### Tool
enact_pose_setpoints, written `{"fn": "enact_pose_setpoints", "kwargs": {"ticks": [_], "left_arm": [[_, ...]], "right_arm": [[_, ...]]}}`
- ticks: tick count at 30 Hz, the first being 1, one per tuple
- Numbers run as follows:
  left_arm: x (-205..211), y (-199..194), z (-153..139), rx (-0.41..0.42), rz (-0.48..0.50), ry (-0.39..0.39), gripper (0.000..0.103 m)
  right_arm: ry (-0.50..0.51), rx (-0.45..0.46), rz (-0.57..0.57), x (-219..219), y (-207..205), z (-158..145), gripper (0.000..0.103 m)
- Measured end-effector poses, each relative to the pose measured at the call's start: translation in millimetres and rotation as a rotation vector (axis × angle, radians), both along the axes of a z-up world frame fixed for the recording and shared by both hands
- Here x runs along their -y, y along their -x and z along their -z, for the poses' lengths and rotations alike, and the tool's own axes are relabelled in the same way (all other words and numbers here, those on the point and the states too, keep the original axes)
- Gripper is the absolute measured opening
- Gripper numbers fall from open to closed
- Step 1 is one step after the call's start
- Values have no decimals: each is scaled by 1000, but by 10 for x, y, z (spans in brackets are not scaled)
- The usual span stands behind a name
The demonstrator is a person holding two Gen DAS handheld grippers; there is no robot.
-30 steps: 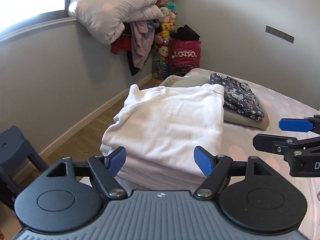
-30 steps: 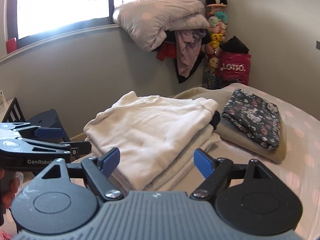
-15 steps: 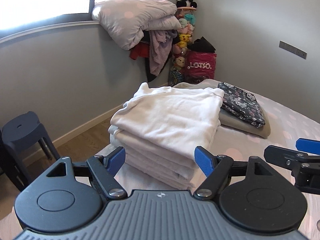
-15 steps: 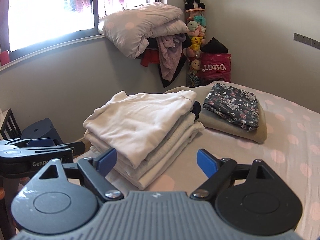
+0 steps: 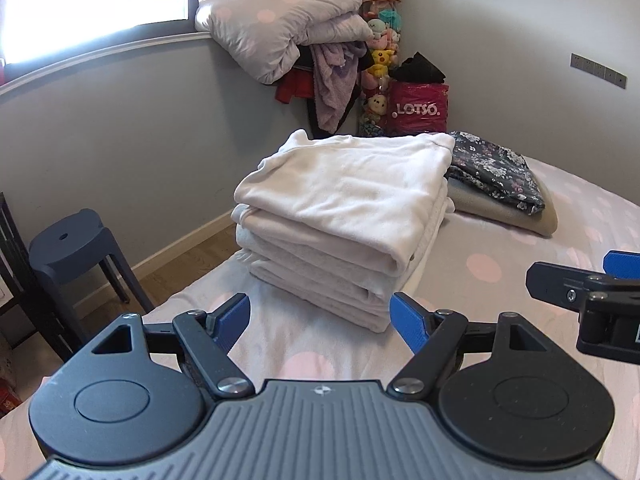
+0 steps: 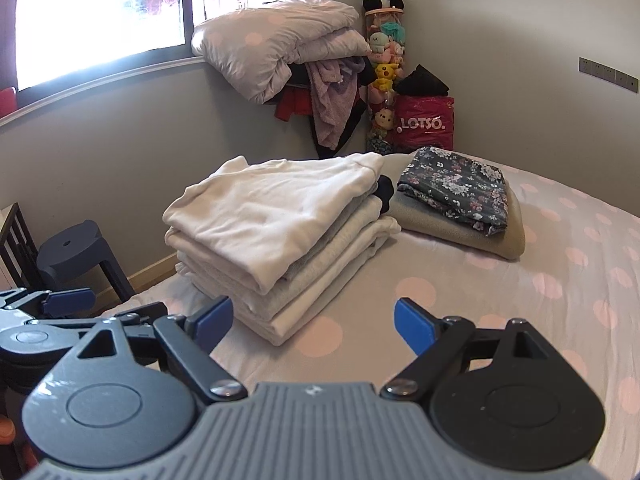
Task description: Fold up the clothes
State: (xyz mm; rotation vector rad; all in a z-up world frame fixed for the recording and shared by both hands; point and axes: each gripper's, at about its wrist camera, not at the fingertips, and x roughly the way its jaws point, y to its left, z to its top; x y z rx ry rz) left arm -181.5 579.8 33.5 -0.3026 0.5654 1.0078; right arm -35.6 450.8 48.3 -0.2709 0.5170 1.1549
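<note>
A stack of folded white clothes [image 5: 344, 216] lies on the pink-dotted bed [image 5: 480, 264], near its left edge; it also shows in the right wrist view [image 6: 280, 232]. My left gripper [image 5: 320, 320] is open and empty, a short way in front of the stack, apart from it. My right gripper [image 6: 310, 322] is open and empty, in front of the stack and a little to its right. The right gripper shows at the right edge of the left wrist view [image 5: 592, 292]. The left gripper shows at the left edge of the right wrist view [image 6: 52, 304].
A folded dark floral garment [image 6: 456, 188] lies on a folded beige blanket [image 6: 460, 232] behind the stack. A blue stool [image 5: 72, 244] stands on the floor left of the bed. A duvet pile [image 5: 280, 28], a plush toy column and a pink bag [image 5: 418, 108] fill the far corner.
Both grippers have pulled back from the white stack, which now looks smaller and farther. Both stayed open and empty. The stack has not moved.
</note>
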Motion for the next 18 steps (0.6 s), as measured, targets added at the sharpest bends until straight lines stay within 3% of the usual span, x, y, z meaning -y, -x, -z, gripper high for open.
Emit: {"fn": "enact_pose_setpoints", "kwargs": {"ticks": [18], "left_arm": [[33,-85,100,-29,18,54,76]], "right_arm": [[59,-31,7,71,-39,166,90]]}}
